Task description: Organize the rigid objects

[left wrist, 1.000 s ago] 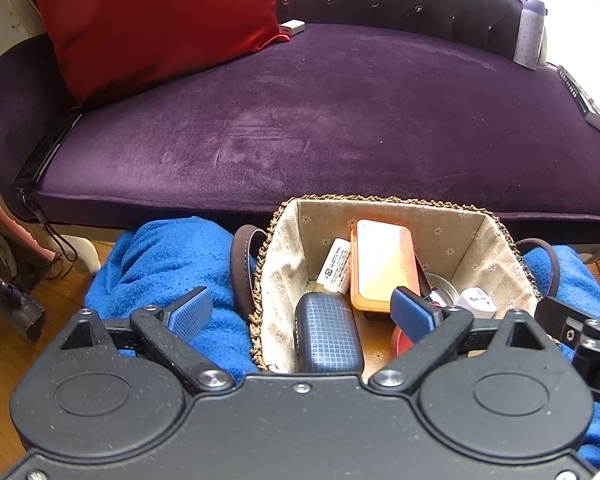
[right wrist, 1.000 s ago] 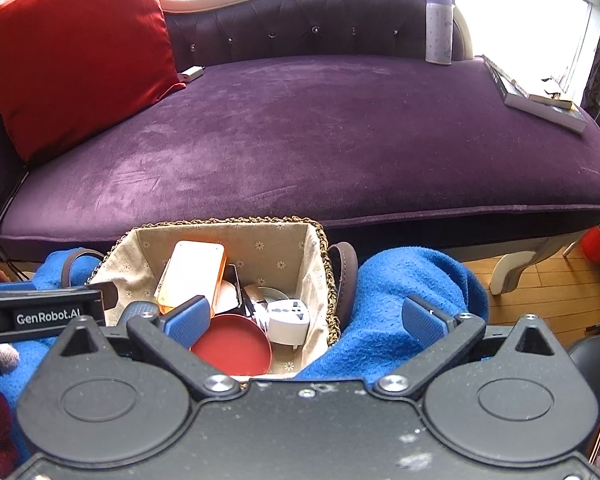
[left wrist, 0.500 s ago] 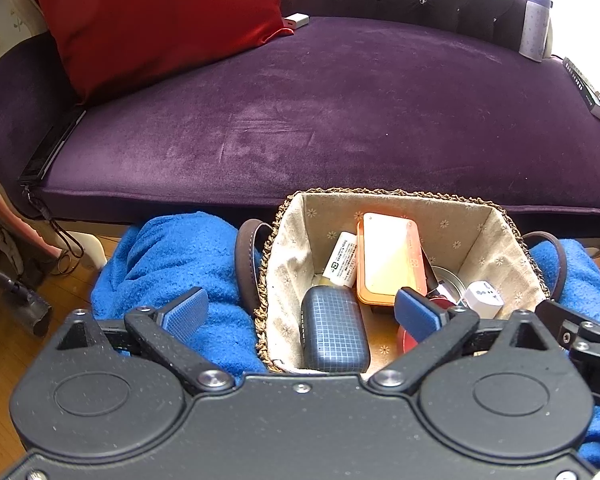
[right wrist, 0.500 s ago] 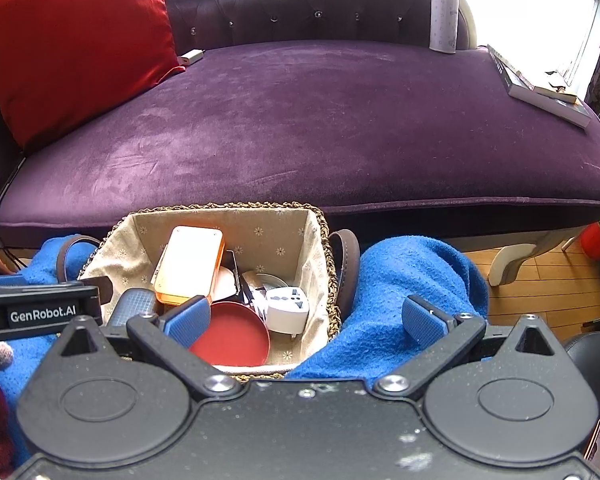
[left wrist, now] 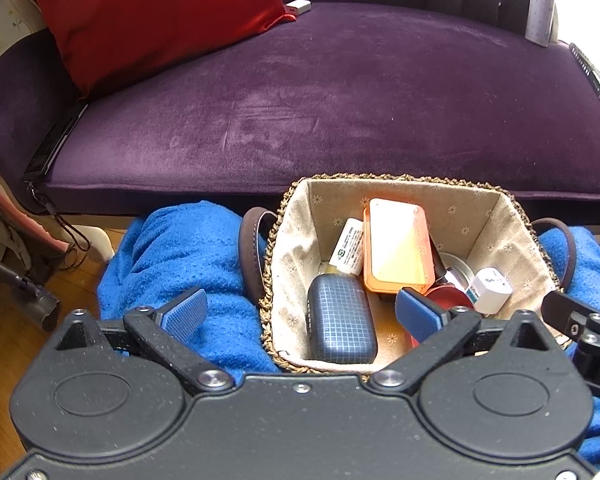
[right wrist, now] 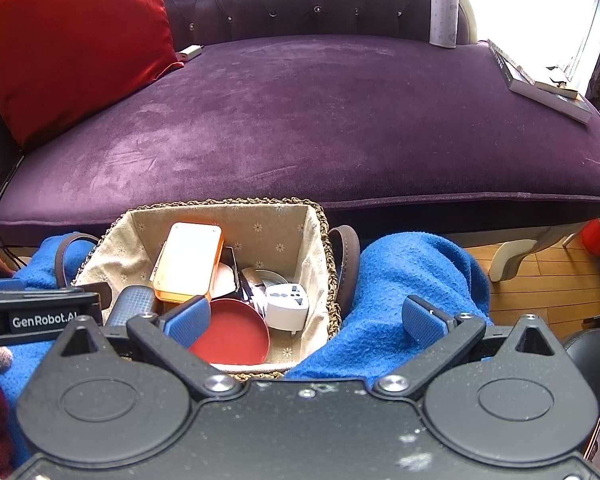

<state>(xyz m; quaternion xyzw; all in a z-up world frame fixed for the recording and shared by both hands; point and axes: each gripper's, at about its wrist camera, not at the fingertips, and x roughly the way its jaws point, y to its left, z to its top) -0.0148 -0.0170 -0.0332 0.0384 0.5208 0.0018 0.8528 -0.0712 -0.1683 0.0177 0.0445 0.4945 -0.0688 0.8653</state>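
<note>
Basket holds one orange box, one red dish

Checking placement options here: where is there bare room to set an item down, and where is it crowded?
The purple seat cushion is bare between the red pillow and the books. The basket is crowded: orange box, red lid, white adapter, blue case.

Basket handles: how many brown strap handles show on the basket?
2. One handle hangs off the basket's left side, the other handle off its right side, both against the blue towel.
</note>
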